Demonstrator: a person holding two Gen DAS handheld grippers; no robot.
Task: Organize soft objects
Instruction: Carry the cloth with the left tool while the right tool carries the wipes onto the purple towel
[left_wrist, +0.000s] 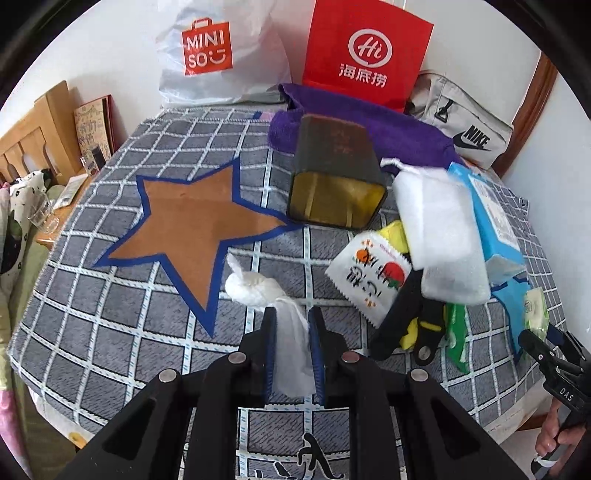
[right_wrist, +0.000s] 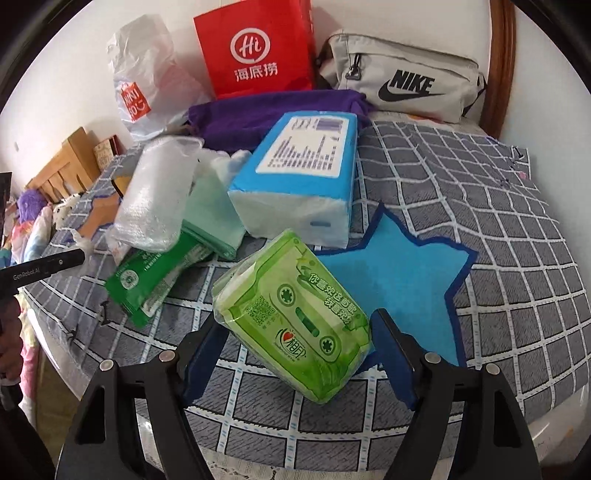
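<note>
My left gripper (left_wrist: 291, 325) is shut on a thin white tissue (left_wrist: 258, 288). Its crumpled end hangs just past the fingertips, over the checked cloth (left_wrist: 110, 332) near an orange star patch (left_wrist: 199, 225). In the right wrist view, a green tissue pack (right_wrist: 295, 325) sits tilted and raised off the cloth. My right gripper (right_wrist: 299, 332) is shut on its two sides beside a blue star patch (right_wrist: 399, 280). The left wrist view shows the same pack (left_wrist: 535, 310) at the far right, with the right gripper (left_wrist: 546, 336) under it.
A pile lies mid-table: blue tissue pack (right_wrist: 295, 177), bubble-wrap bag (right_wrist: 155, 195), mint cloth (right_wrist: 210, 214), green packet (right_wrist: 147, 280), white snack packet (left_wrist: 369, 273), tin box on its side (left_wrist: 332, 177), purple towel (left_wrist: 369, 125). Red bag (left_wrist: 365, 51), white bag (left_wrist: 214, 48) and grey pouch (right_wrist: 402, 85) line the wall.
</note>
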